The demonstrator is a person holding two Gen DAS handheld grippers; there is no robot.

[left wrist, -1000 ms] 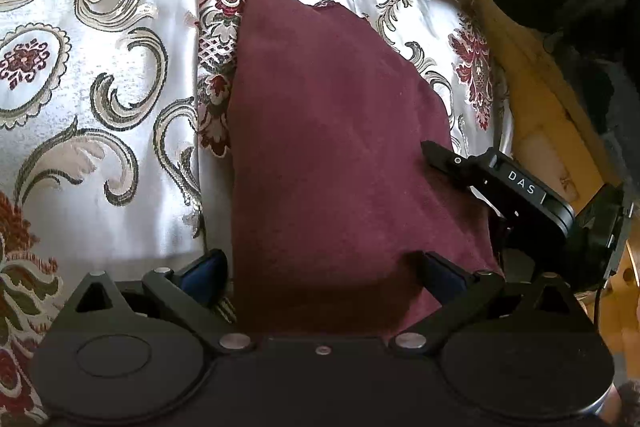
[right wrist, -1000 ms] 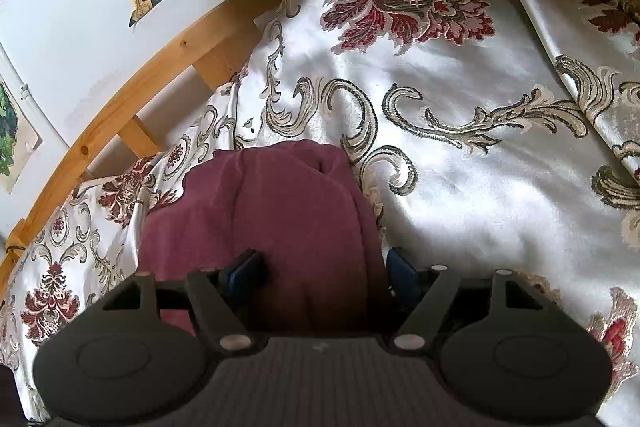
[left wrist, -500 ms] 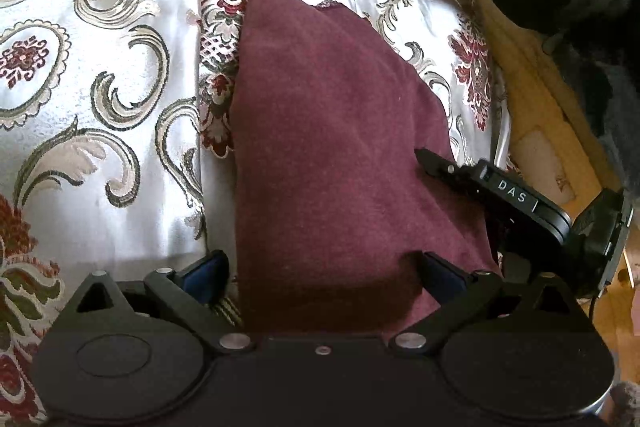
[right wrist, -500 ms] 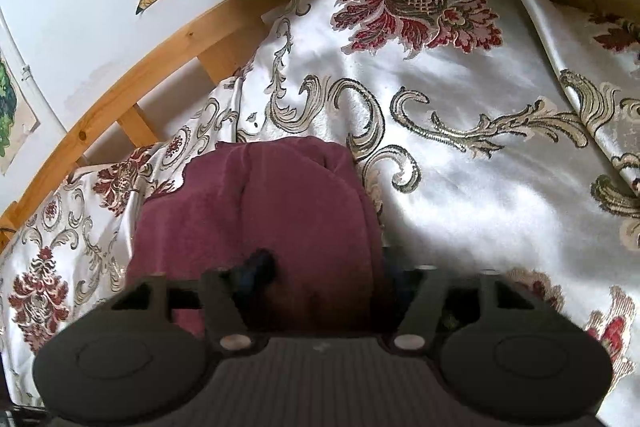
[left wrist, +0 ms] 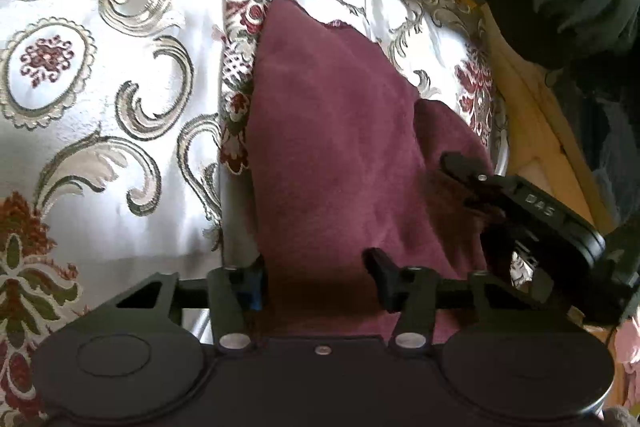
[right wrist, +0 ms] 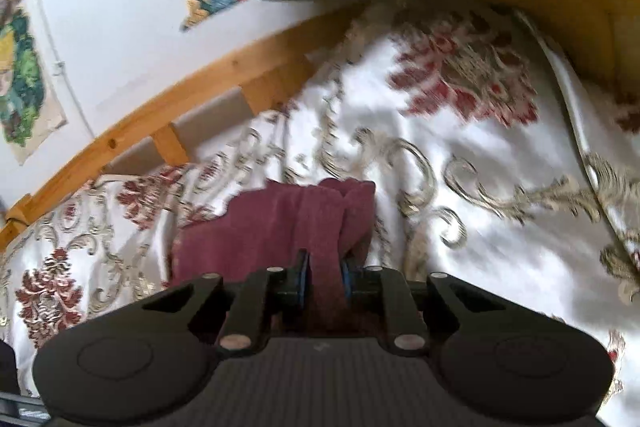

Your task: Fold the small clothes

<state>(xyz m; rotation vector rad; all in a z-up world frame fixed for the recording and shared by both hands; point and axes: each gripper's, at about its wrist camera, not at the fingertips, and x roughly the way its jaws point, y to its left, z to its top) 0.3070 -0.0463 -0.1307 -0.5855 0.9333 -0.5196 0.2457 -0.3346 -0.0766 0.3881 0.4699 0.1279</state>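
On bedspread | left hand-held gripper closing around maroon garment | right hand-held gripper closing, pinching it

A floral satin bedspread lies beside a wooden bed rail and white wall.

Matte black left gripper and right gripper: blue-padded jaws, silver pivot screws, round embossed side discs.

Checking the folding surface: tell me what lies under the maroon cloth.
The maroon cloth lies on a white floral bedspread, which shows all around it. Both grippers' jaws are closing on its near edge. Whatever sits directly beneath the cloth is covered.
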